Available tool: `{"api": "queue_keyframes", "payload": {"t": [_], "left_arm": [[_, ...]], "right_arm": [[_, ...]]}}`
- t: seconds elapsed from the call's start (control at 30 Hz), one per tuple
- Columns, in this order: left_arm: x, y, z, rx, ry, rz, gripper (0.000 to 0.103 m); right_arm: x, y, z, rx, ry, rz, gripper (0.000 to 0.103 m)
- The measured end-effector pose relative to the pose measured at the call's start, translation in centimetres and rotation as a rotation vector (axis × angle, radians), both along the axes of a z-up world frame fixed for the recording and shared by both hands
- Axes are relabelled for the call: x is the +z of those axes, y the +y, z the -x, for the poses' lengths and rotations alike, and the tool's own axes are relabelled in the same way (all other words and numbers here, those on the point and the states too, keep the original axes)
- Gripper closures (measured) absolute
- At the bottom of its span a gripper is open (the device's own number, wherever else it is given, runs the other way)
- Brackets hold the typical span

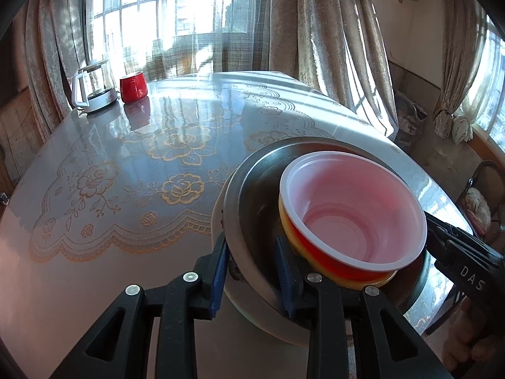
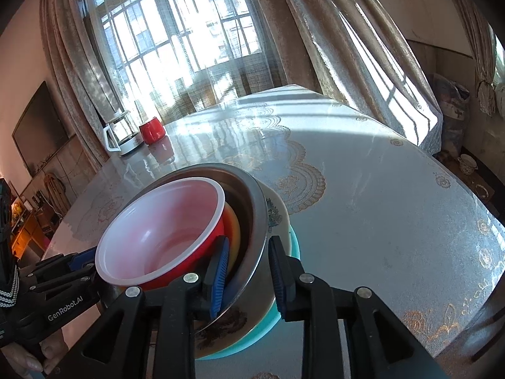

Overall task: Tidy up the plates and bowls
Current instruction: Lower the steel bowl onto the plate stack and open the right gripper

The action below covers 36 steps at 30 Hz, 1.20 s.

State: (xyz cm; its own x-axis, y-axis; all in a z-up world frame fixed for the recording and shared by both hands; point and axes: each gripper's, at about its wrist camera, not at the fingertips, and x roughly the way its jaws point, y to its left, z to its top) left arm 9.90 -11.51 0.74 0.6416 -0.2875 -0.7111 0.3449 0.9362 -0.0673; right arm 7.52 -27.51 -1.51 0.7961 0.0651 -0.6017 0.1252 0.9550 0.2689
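Left wrist view, from the far left: a glass kettle (image 1: 91, 87) and red mug (image 1: 133, 86) stand well apart from the work. Near the table's (image 1: 126, 164) right edge sits the nested stack: red bowl (image 1: 350, 211) inside a steel bowl (image 1: 255, 195), on plates. The left gripper (image 1: 252, 271) straddles the steel rim on its left side, fingers parted; whether the pads press I cannot tell. The right gripper (image 2: 247, 276) brackets the opposite rim likewise, so the stack lies between both.
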Motion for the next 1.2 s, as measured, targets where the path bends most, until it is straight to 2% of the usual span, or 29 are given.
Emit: {"api": "queue_keyframes", "payload": {"t": [0.37,0.5,0.6,0.93,1.2], "left_arm": [[0.7,1.1,1.7,-0.014,-0.024,0.049,0.071],[0.7,1.0,2.0,-0.016,-0.022,0.058,0.071],[0.7,1.1,2.2,-0.015,-0.02,0.068,0.071],[1.0,1.7,2.8,0.002,-0.039,0.07,0.066],[1.5,2.4,3.6,0.023,-0.063,0.064,0.059]], "right_arm": [[0.1,-0.1,1.1,0.004,0.001,-0.063,0.072],[0.2,0.3,1.2,0.019,-0.008,-0.048,0.081],[0.1,0.3,1.0,0.021,-0.004,-0.058,0.081],[0.1,0.2,0.8,0.012,0.007,-0.086,0.082],[-0.1,0.6,0.7,0.009,0.026,-0.069,0.08]]}}
